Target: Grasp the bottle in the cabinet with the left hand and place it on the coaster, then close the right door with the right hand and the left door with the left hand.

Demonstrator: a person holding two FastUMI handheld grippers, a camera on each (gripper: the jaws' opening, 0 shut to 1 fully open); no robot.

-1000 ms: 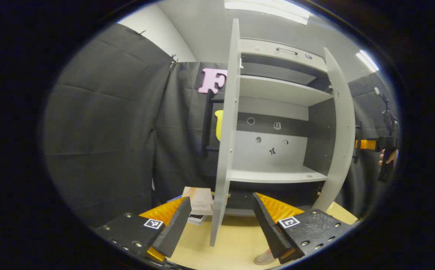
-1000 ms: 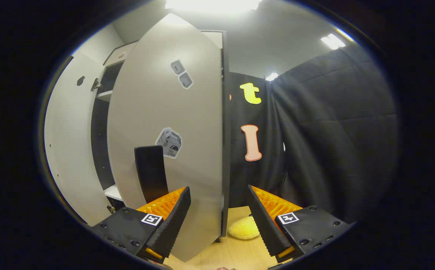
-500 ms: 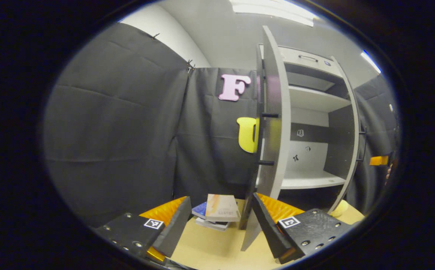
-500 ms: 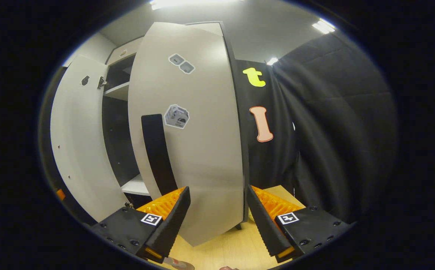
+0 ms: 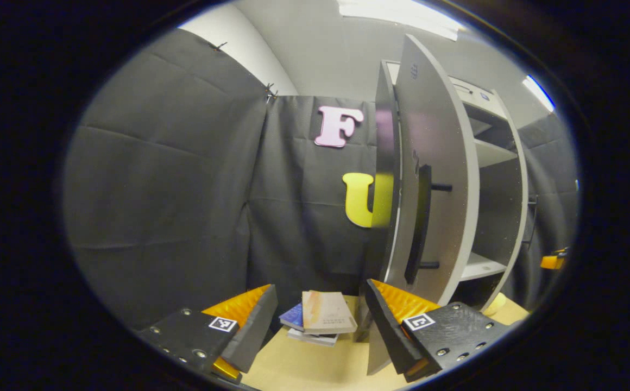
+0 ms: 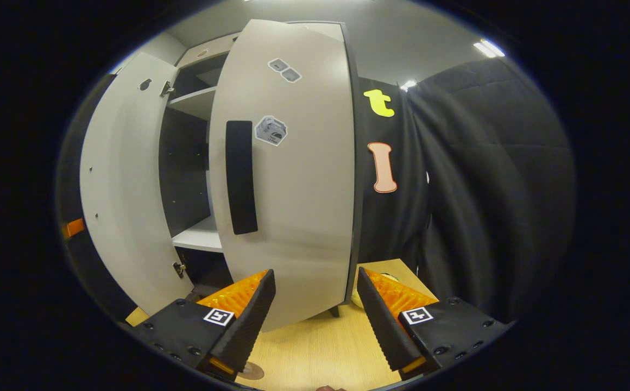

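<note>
1. Presently, both cabinet doors stand part open, so neither closing step is complete.
2. Right gripper view: the right gripper has its fingers apart and empty, aimed at the lower outer face of the right door. That door is swung partway toward shut, its dark handle facing the camera. No contact with the door can be confirmed.
3. Left gripper view: the left gripper is likewise spread and holds nothing. It sits near the outer face of the left door, whose handle is just above the right-hand finger.
4. Cabinet shelf appears bare where visible; no bottle seen on it. Judged: bottle already removed.
5. A round disc, possibly the coaster, lies on the table; placement unverifiable.
6. Stacked books rest beside the cabinet.
7. Remaining: both doors to be pushed fully shut.
</note>
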